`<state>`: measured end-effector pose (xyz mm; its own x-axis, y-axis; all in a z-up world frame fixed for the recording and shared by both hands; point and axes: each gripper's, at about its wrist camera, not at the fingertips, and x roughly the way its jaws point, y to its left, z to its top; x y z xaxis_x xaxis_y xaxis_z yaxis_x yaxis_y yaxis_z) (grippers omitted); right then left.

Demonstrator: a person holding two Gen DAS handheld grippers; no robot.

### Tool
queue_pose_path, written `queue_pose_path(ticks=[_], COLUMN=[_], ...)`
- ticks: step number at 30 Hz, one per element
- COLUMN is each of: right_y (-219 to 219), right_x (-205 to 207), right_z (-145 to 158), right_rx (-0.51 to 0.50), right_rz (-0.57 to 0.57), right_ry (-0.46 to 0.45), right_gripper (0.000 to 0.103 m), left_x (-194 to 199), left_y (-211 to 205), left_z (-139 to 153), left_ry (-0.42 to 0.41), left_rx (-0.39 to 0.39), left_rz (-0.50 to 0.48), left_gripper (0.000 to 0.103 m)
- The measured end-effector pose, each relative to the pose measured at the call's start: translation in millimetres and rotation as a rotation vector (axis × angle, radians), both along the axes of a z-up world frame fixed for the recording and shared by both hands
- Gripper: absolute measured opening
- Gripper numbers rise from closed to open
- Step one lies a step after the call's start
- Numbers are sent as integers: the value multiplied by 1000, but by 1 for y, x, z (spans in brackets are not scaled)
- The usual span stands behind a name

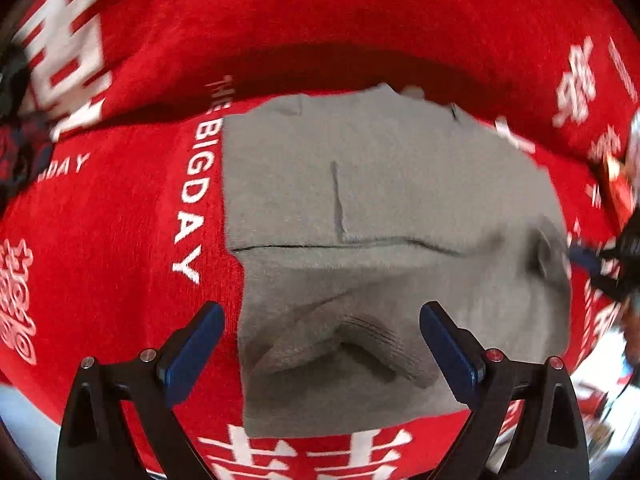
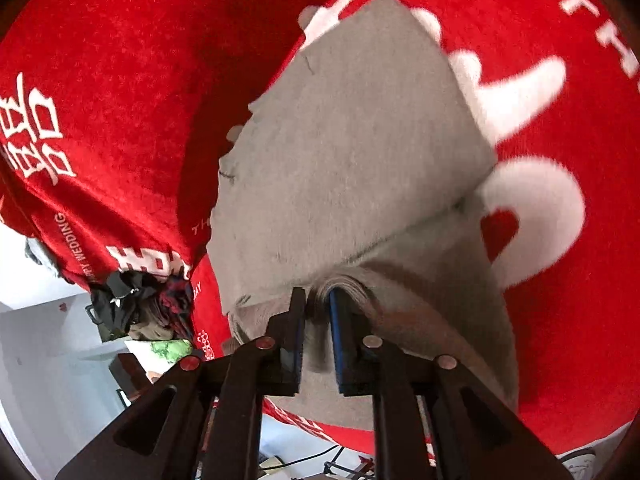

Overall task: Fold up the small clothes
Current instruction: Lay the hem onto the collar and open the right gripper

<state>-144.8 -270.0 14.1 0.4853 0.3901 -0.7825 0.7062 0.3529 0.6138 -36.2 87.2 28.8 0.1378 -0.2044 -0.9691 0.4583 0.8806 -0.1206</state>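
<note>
Red printed cloth [image 1: 120, 220], grey garment [image 1: 380, 200] beneath released left tongs [image 1: 322, 344], right tongs [image 2: 318, 300] pinching its fold.

Left gripper [image 1: 322, 344]: pointing steeply downward, jaws spread wide apart, blue pads facing each other across a broad gap, nothing pinched between them. Black finger arms splay outward from the base.

Right gripper [image 2: 318, 308]: angled down and forward, jaws drawn close with a narrow gap; grey garment [image 2: 352, 152] edge bunched between the blue pads. Whether the pads press it is unclear.
</note>
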Motion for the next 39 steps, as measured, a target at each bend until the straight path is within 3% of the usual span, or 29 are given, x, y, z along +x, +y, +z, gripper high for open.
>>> queue_pose_path(ticks=[2, 3, 12, 17, 21, 23, 29, 31, 34, 39], right_y=[-10, -14, 1, 43, 61, 61, 38, 33, 40, 72], right_x=[5, 8, 37, 45, 44, 41, 30, 30, 30, 40], right_z=[7, 10, 22, 27, 22, 17, 15, 17, 28, 22], right_rx=[-24, -39, -217, -423, -539, -565, -584, -578, -594, -627], right_rz=[9, 18, 311, 514, 581, 570, 392, 342, 354, 545], right_ry=[8, 11, 87, 152, 227, 263, 343, 347, 304, 291], right_gripper=[34, 48, 50, 53, 53, 53, 53, 53, 53, 53], left_x=[-5, -7, -30, -47, -49, -38, 35, 44, 45, 36], left_y=[-6, -9, -7, -24, -53, -61, -17, -5, 4, 2], left_z=[1, 3, 6, -11, -38, -45, -38, -32, -20, -16], left_ry=[-3, -7, -14, -98, -170, -211, -93, -74, -64, 1], left_rx=[35, 52, 134, 215, 261, 278, 158, 134, 91, -5], left_rz=[-56, -82, -232, -365, -473, -450, -43, -22, -56, -121], left_gripper=[98, 98, 98, 98, 98, 98, 98, 98, 98, 98])
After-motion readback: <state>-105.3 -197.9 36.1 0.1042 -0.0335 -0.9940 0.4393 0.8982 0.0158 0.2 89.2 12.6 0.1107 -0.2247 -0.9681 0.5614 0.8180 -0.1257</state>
